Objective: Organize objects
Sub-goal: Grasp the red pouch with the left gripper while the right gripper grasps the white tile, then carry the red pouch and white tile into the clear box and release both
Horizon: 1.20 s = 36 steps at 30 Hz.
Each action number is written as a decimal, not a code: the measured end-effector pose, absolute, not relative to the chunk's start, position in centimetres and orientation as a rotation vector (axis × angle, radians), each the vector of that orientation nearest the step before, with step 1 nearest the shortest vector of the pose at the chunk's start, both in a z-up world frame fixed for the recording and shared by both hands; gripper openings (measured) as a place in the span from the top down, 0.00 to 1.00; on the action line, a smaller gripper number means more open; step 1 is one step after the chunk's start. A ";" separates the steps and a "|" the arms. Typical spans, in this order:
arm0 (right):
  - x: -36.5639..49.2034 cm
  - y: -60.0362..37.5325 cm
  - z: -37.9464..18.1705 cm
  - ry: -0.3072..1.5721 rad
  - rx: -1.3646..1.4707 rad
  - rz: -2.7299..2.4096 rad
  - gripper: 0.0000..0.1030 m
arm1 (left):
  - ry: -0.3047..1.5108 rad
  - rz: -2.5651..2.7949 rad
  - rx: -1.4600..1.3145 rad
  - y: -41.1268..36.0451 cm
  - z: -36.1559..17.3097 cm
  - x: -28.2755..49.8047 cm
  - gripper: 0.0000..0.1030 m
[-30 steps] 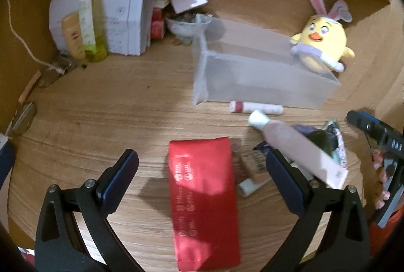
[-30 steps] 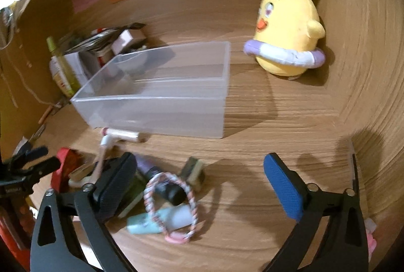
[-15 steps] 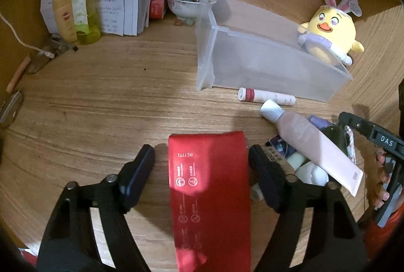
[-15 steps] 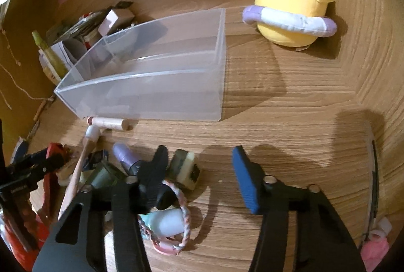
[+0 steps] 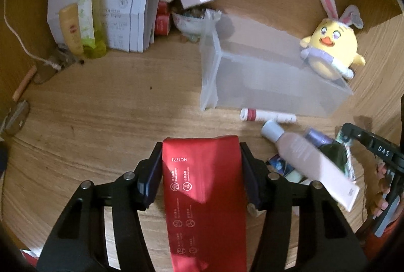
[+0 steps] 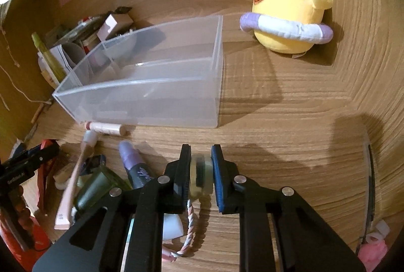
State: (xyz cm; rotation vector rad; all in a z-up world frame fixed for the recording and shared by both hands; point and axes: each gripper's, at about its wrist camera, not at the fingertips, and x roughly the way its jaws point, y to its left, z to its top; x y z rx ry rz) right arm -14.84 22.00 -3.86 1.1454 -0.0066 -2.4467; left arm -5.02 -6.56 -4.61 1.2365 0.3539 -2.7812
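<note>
My left gripper [image 5: 200,153] has a flat red pouch [image 5: 204,196] between its jaws, which are closing; both pads touch the pouch's long edges on the wooden desk. My right gripper [image 6: 200,158] is shut on a small cream-and-dark-green container [image 6: 200,178], pinched between its pads. Behind both stands a clear plastic bin [image 6: 151,100], with nothing inside that I can see. A pile lies left of the right gripper: a pink tube [image 6: 73,186], a purple tube [image 6: 133,165], a green bottle [image 6: 98,188] and a braided bracelet [image 6: 189,234]. A lip balm stick [image 6: 106,128] lies against the bin's front wall.
A yellow plush chick [image 6: 287,16] sits right of the bin. At the back left stand white boxes [image 5: 121,19], a tall green spray bottle [image 5: 88,6], a yellow tube [image 5: 70,29] and a small bowl [image 5: 192,21]. Wooden walls enclose the desk. A pink item [image 6: 373,249] lies front right.
Both grippers went from wide open to closed: the left jaws drew in against the red pouch's edges, and the right jaws closed onto the small cream-and-green container.
</note>
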 end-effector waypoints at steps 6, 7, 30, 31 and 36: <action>-14.0 22.1 -1.7 -0.011 1.056 -2.453 0.86 | 0.365 -2.832 1.149 -6.3 -2.0 -5.2 0.45; -13.9 22.2 -1.3 -0.014 1.037 -2.451 0.88 | 0.366 -2.841 1.137 -6.3 -1.7 -5.3 0.45; -18.2 21.7 -4.9 0.236 1.181 -2.436 0.58 | 0.296 -2.943 1.030 -4.8 3.6 -9.9 0.45; -18.2 21.6 -5.1 0.236 1.185 -2.423 0.58 | 0.290 -2.944 1.027 -4.8 3.8 -10.2 0.45; -18.1 20.6 -5.7 0.293 1.194 -2.420 0.65 | 0.244 -2.962 1.023 -4.2 5.0 -12.3 0.45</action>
